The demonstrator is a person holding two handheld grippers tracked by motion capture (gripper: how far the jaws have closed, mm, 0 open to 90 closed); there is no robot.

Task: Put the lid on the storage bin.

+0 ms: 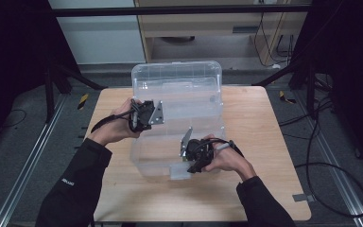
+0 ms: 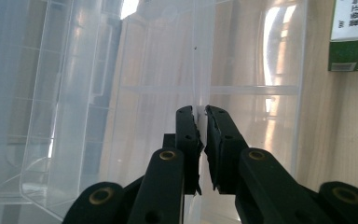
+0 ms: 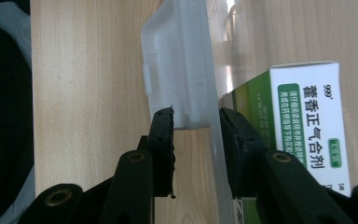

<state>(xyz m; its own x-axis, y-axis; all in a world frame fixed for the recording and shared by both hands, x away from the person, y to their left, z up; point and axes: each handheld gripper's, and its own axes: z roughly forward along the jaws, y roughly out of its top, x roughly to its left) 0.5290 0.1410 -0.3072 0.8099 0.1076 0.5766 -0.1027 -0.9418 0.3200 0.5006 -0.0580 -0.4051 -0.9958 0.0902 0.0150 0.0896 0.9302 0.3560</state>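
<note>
Standing on grey carpet between dark frame legs, the wooden table [image 1: 260, 142] carries a clear plastic bin [image 1: 179, 80] set toward its far edge, a little left of the middle. Behind the table a pale cabinet [image 1: 203, 28] lines the room's back wall, and black cables [image 1: 321, 189] trail over the floor past the right edge, beside a metal floor rail [image 1: 340, 170].

The bin is see-through, with a thick rim and a flat handle tab [image 3: 168, 70] on its near wall. Inside, a green and white medicine box [image 3: 307, 121] lies on the bottom, just behind that near wall; in the left gripper view the same box sits at the far right of the bin.

The left gripper [image 1: 144, 115] is at the bin's left wall, toward the table's far-left corner. Its jaws stand nearly together, clamped on the thin clear wall, which runs up between the two pads [image 2: 216, 140].

The right gripper [image 1: 196, 158] is at the bin's near wall, close to the table's near edge. Its jaws straddle the wall below the handle tab, one outside and one inside beside the medicine box; whether the pads actually press on the plastic I cannot tell.
</note>
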